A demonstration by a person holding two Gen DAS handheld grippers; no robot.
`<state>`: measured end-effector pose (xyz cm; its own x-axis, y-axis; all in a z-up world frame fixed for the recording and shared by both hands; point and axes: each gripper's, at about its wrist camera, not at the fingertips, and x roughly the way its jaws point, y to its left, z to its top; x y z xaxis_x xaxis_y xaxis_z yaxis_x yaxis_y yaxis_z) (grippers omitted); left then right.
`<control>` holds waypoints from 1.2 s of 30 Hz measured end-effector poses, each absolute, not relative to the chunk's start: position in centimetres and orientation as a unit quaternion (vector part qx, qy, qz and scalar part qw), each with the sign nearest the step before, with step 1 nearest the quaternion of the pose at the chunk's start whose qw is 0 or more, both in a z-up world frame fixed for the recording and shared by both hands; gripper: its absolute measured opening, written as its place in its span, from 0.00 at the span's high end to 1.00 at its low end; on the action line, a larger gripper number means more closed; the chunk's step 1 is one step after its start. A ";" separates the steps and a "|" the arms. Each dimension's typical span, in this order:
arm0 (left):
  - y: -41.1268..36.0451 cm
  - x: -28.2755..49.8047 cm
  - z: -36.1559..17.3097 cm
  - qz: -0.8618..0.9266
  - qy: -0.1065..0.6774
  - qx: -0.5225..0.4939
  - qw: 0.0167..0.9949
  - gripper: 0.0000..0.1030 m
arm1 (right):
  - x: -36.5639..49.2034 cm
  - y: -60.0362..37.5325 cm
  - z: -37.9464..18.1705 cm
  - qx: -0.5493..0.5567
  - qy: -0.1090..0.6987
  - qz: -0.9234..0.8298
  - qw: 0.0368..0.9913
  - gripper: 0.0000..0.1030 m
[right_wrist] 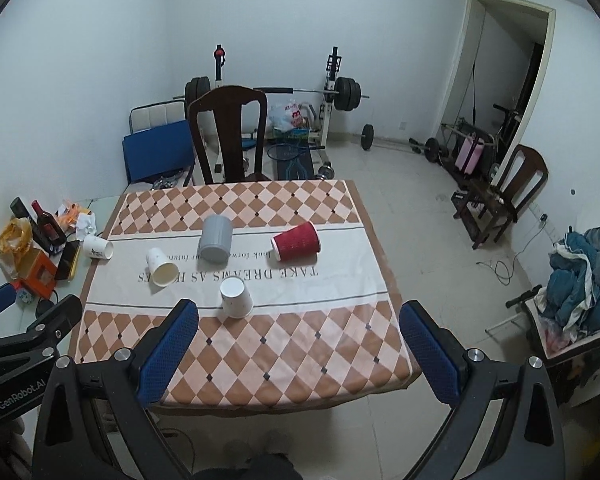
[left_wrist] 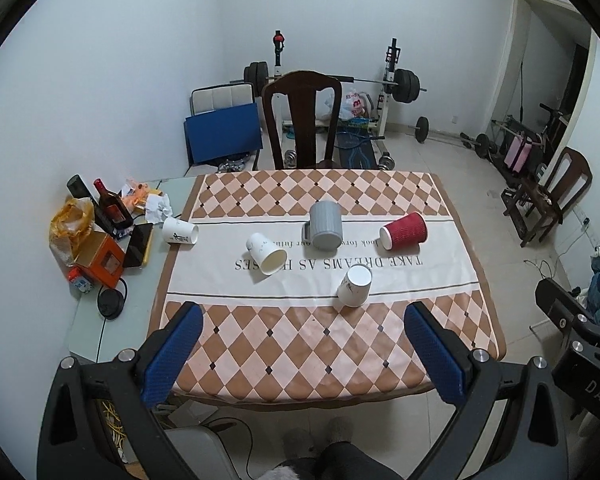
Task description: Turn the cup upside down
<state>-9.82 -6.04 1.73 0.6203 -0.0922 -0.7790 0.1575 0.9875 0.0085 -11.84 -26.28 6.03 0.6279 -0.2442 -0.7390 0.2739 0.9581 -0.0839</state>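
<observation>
- You can see the tablecloth [left_wrist: 300, 344] is soft, matt cloth with brown and pink diamonds.
- The red cup [left_wrist: 404, 231] looks like paper with a bumpy, ridged skin.
- The grey cup [left_wrist: 325, 226] looks like matt plastic with little ribs.
- The three white cups [left_wrist: 355, 285] look like smooth paper.
- Your gripper pads [left_wrist: 172, 356] are blue and rough with tiny dots.
- The chair [left_wrist: 302, 120] is dark, shiny wood.
- The bottle [left_wrist: 110, 206] is shiny glass.
</observation>
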 end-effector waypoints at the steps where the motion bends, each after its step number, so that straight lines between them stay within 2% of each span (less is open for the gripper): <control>1: -6.0 -9.8 1.8 -0.067 0.429 0.037 0.900 0.00 | -11.8 -26.3 6.2 0.017 0.405 -0.143 0.903 0.01; 36: -6.3 -10.0 1.4 -0.045 0.431 0.044 0.900 0.00 | -10.9 -26.7 4.9 0.021 0.412 -0.126 0.902 0.01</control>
<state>-10.01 -6.35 1.38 0.6251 -0.0428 -0.7794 0.1191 0.9920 0.0410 -10.92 -26.74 4.86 0.6293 -0.2096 -0.7484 0.2437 0.9676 -0.0661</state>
